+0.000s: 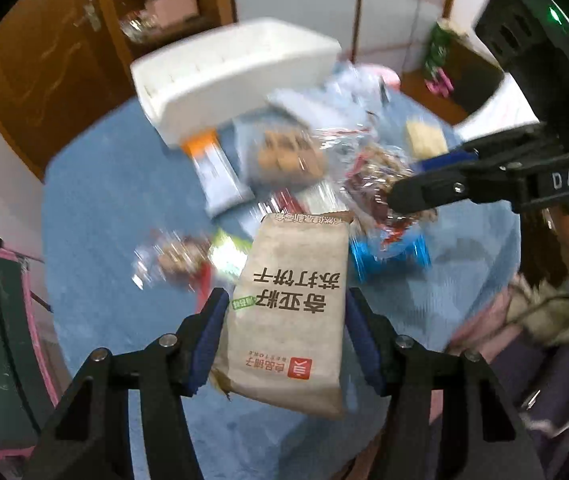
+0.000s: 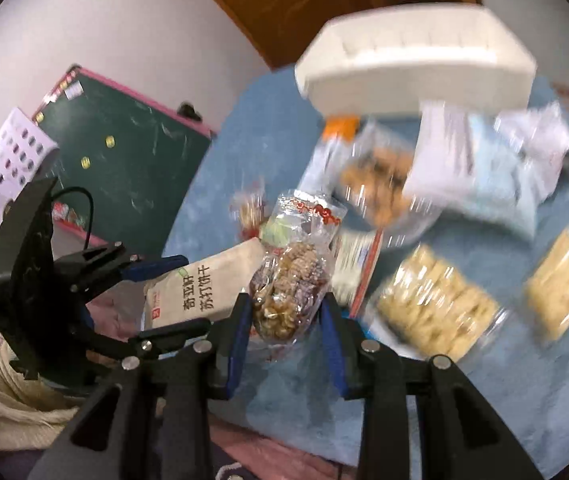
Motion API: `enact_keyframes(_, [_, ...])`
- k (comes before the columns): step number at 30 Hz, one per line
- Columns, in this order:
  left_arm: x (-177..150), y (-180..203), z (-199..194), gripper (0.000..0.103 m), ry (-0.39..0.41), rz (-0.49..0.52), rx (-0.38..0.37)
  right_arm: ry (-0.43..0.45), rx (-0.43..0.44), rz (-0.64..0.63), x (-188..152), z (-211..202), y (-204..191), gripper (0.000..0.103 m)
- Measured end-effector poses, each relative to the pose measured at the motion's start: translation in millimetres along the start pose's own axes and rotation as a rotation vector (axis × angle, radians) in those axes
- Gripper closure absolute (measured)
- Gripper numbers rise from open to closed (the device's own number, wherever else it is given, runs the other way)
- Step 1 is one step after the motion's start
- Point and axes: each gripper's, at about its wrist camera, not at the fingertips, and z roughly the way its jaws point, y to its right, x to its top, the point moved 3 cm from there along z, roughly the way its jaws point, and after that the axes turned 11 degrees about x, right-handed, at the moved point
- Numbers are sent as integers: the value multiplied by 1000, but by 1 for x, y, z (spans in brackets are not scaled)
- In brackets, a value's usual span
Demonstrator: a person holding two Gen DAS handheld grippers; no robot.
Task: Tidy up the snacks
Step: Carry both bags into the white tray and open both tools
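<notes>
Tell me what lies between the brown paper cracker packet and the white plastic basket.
In the left wrist view, loose snacks: an orange-topped wrapper and a clear cookie bag on blue cloth.

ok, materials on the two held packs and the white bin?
Cracker pack: matte kraft-look wrapper, brown and fibrous-looking; paper or printed film, unclear. Walnut snack bag: clear glossy plastic film, contents visible, crinkle glare. White bin: likely rigid plastic, smooth matte; blurred.

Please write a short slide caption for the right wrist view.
Right gripper holds a clear walnut snack bag above the blue table.
</notes>
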Motion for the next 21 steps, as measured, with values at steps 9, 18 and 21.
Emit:
enact_keyframes(9, [119,-58,-18,45,148,-177,125,262,-152,-49,110,-64,6,68])
enact_keyframes(18, [243,-99,45,45,191,-343,138,362,-328,-60,224,-51,41,68])
enact_keyframes(21, [263,-104,71,44,174,-371,137,343,-377,-17,249,-36,68,67])
